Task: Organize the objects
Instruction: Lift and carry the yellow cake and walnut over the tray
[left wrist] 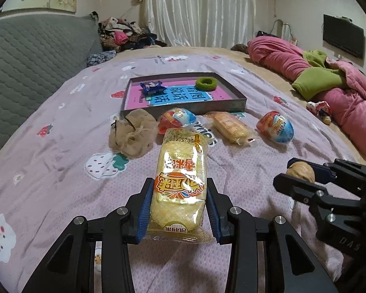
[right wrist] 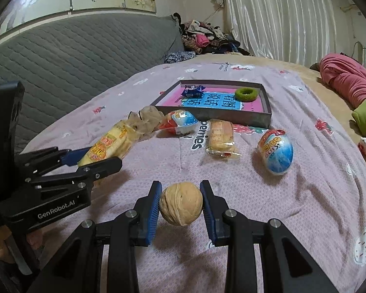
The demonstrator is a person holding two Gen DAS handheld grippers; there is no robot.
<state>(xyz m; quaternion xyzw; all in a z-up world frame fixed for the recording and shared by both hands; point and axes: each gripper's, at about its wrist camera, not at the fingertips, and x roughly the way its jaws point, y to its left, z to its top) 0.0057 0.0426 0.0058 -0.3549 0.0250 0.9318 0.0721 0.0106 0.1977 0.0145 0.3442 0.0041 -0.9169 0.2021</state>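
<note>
The left gripper (left wrist: 180, 202) had its jaws clenched on a yellow rice cracker packet (left wrist: 179, 183), held above the bed (left wrist: 61, 146). The right gripper (right wrist: 180, 205) grasped a walnut (right wrist: 181, 203), nearer than the box (right wrist: 263, 119).

Left gripper (left wrist: 180, 195) squeezes yellow snack pack (left wrist: 179, 185) between blue pads, pack up off purple sheet (left wrist: 61, 146). Right gripper (left wrist: 286, 173) at right edge holds brown nut (left wrist: 301, 172). Ahead on sheet: beige scrunchie (left wrist: 133, 135), two egg toys (left wrist: 177, 119) (left wrist: 275, 127), wrapped cake (left wrist: 229, 127). Behind them, flat box (left wrist: 185, 108) with blue candy (left wrist: 152, 86), green hair ring (left wrist: 205, 83) inside.
</note>
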